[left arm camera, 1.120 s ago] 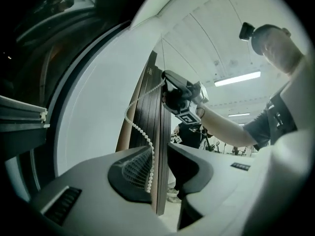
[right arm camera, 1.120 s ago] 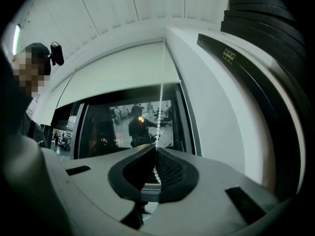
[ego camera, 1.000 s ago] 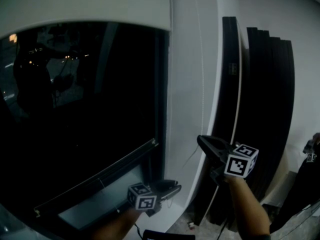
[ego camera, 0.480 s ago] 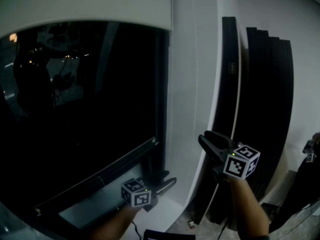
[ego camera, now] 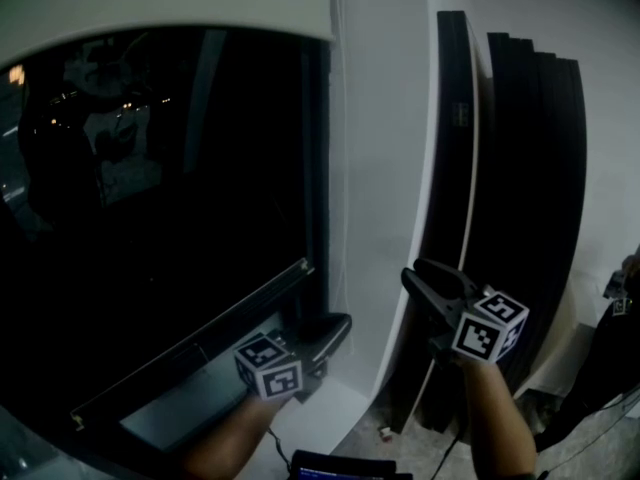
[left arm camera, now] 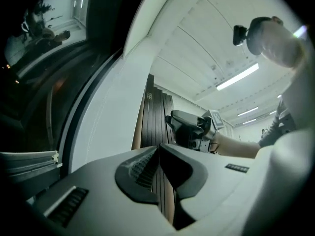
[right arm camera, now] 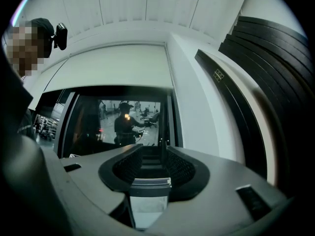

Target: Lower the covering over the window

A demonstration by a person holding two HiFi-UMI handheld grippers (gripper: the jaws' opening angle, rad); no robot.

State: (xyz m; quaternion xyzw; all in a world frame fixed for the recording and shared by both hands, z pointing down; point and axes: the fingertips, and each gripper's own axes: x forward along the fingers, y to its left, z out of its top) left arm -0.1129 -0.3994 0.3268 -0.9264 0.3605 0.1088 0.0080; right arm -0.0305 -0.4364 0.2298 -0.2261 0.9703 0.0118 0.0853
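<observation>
Claws before a dark window [ego camera: 150,198], nearest first. Left claw [ego camera: 335,326] lies just below the window's lower right corner, over the pale sill [ego camera: 190,403], with its tips pointing up and to the right. Its jaws have just been closing and meet tip to tip; the left gripper view shows nothing between them.

Right claw [ego camera: 415,271] is held to the right of the window, in front of the white wall [ego camera: 385,168], higher than the left one and apart from it. Its jaws have just been opening and stand wide. In the right gripper view the pads [right arm camera: 179,168] touch nothing. A pale ribbed strip [right arm camera: 145,183] shows low in the gap; what it is cannot be told.

Beyond the claws, a dark rail [ego camera: 200,336] runs along the foot of the window, just above the sill. The glass is black and mirrors a person and scattered lights.

Blind [ego camera: 170,3], the covering, is white and sits at the top of the window. It hides only the uppermost band, and the rest of the glass is bare.

To the right of the window, past the strip of wall, tall dark panels [ego camera: 530,198] lean upright against that wall, one of them nearer the window than the rest. Farthest, in the left gripper view, ceiling light strips [left arm camera: 236,76] run up and to the right of the window.
</observation>
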